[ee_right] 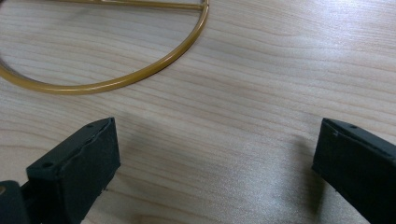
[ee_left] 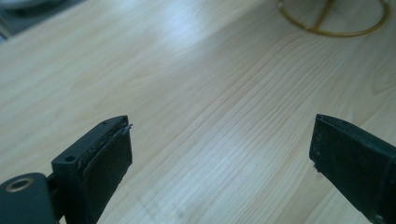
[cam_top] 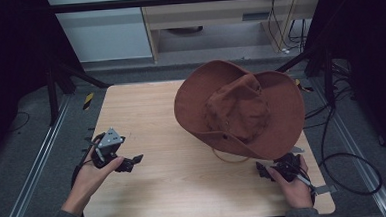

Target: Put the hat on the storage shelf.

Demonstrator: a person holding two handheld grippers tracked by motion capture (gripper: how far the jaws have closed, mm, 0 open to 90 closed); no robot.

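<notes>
A wide-brimmed brown hat of soft, slightly wrinkled cloth sits raised and tilted over the right far part of the light wooden worktop; it hides nearly all of the stand under it, and in the high view only a thin yellow curve shows below the near brim. This curve is the round wire base of the stand (a smooth, golden ring with a straight bar across it); it lies flat on the wood grain, and the upper part is cut off at the top edge in both gripper views. How the hat is fixed on the stand cannot be seen.

The left gripper is held in the left hand low over the near left part of the worktop, well apart from the hat; its black jaws stand wide apart with nothing between them. The right gripper, in the right hand, is near the right front edge, just before the ring; it looks small and dark from above, but its own view shows the jaws wide apart and empty; the pads look matte, probably rubber.
</notes>
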